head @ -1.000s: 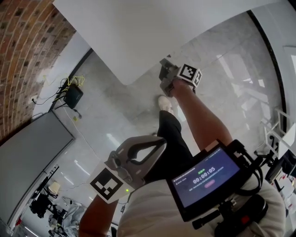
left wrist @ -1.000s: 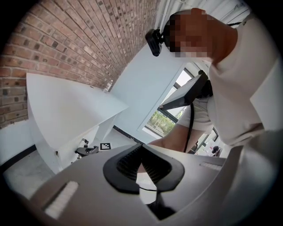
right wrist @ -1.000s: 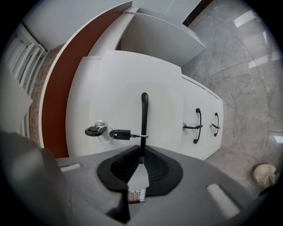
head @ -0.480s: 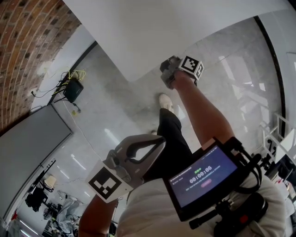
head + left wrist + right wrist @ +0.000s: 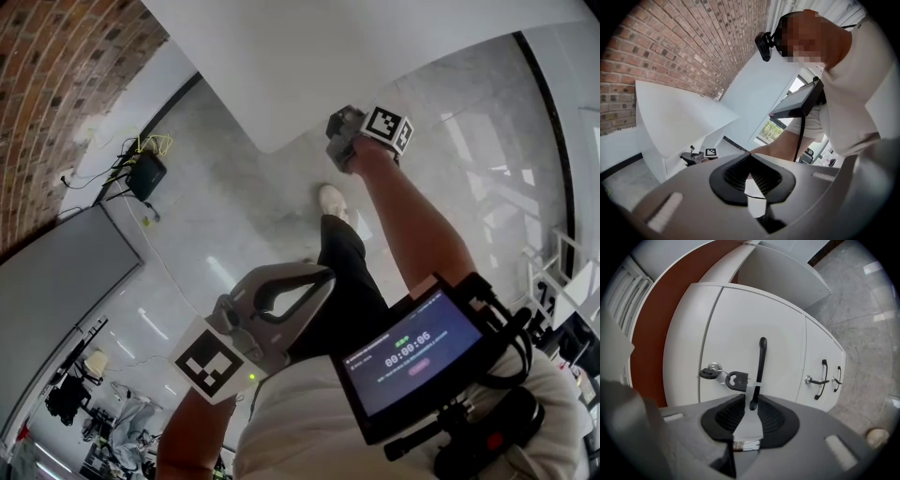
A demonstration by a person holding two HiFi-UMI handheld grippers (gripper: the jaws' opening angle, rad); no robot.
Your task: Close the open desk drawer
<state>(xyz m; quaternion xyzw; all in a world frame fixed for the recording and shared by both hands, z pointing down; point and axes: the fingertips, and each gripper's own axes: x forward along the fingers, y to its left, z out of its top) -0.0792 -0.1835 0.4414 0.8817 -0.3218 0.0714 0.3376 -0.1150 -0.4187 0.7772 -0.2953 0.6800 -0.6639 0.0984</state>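
Note:
In the right gripper view the white drawer front fills the middle, with a slim black handle. One end of that handle lies between the pads of my right gripper. Its jaws are opening, and a gap shows on each side of the handle. A key with a black fob hangs from the lock. I cannot tell whether the drawer is flush with the cabinet. In the head view the right gripper is at the edge of the white desk top. My left gripper is shut and empty near my body.
Two more drawer fronts with black handles lie to the right of the first. A shoe stands on the grey marble floor below the desk. A black box with cables lies by the brick wall. A screen hangs at my chest.
The head view has shifted slightly. The right gripper stays at the desk edge and the left gripper stays near the body.

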